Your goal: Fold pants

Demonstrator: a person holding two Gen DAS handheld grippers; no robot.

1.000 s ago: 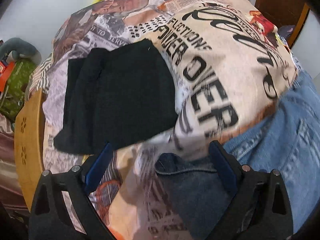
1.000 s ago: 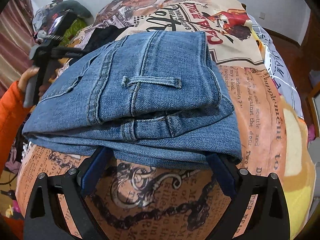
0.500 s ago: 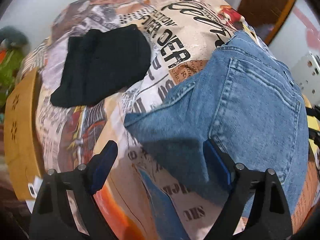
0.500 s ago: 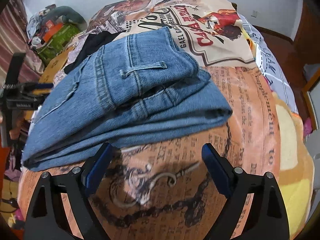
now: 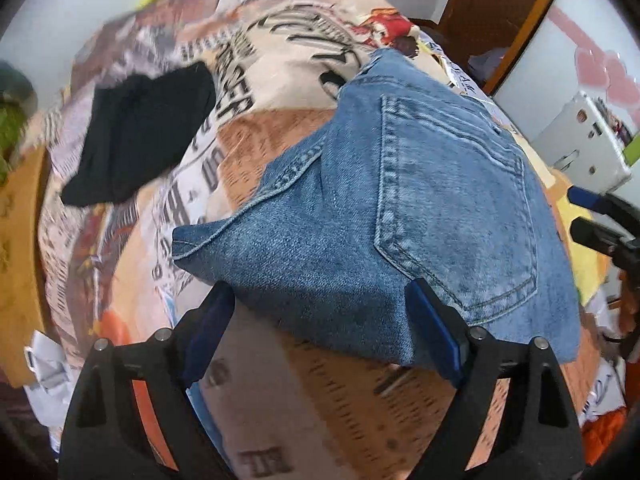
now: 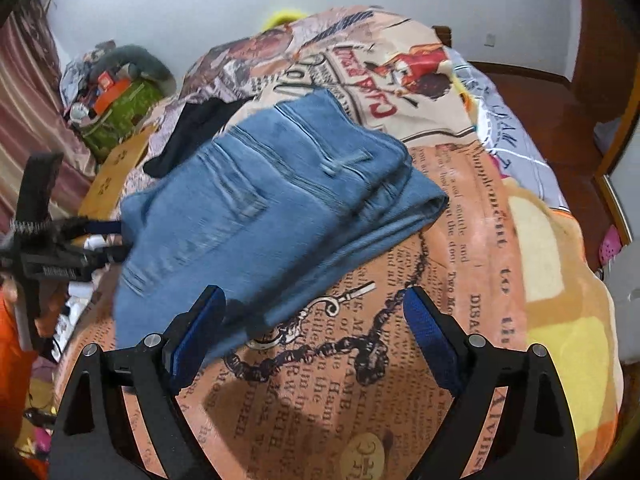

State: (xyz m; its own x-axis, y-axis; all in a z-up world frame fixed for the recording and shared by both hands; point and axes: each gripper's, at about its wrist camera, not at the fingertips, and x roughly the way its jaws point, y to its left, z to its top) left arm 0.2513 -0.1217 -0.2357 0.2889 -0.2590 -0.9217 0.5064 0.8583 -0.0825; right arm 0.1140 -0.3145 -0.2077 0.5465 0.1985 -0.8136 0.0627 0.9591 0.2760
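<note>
The folded blue jeans (image 5: 400,208) lie on a bed under a newspaper-print blanket (image 5: 280,400), back pocket up. My left gripper (image 5: 316,296) hovers over their near edge, jaws wide open, pads touching nothing. In the right wrist view the jeans (image 6: 272,208) lie as a flat stack up and to the left of my right gripper (image 6: 312,296), which is open above the blanket (image 6: 440,240). The left gripper (image 6: 80,236) shows beyond the jeans' left end. At the right edge of the left wrist view the right gripper (image 5: 592,216) appears.
A folded black garment (image 5: 136,136) lies on the bed beyond the jeans. A wooden board (image 5: 20,240) borders the bed's left side, with a green bag (image 6: 116,116) and clutter behind. A white appliance (image 5: 580,140) and a wooden door frame (image 5: 500,20) stand right. An orange sleeve (image 6: 12,352) is at left.
Both grippers pulled back and up from the jeans, which stay folded on the bed. The left gripper swung from beside the black garment to over the jeans. Both jaws narrowed slightly.
</note>
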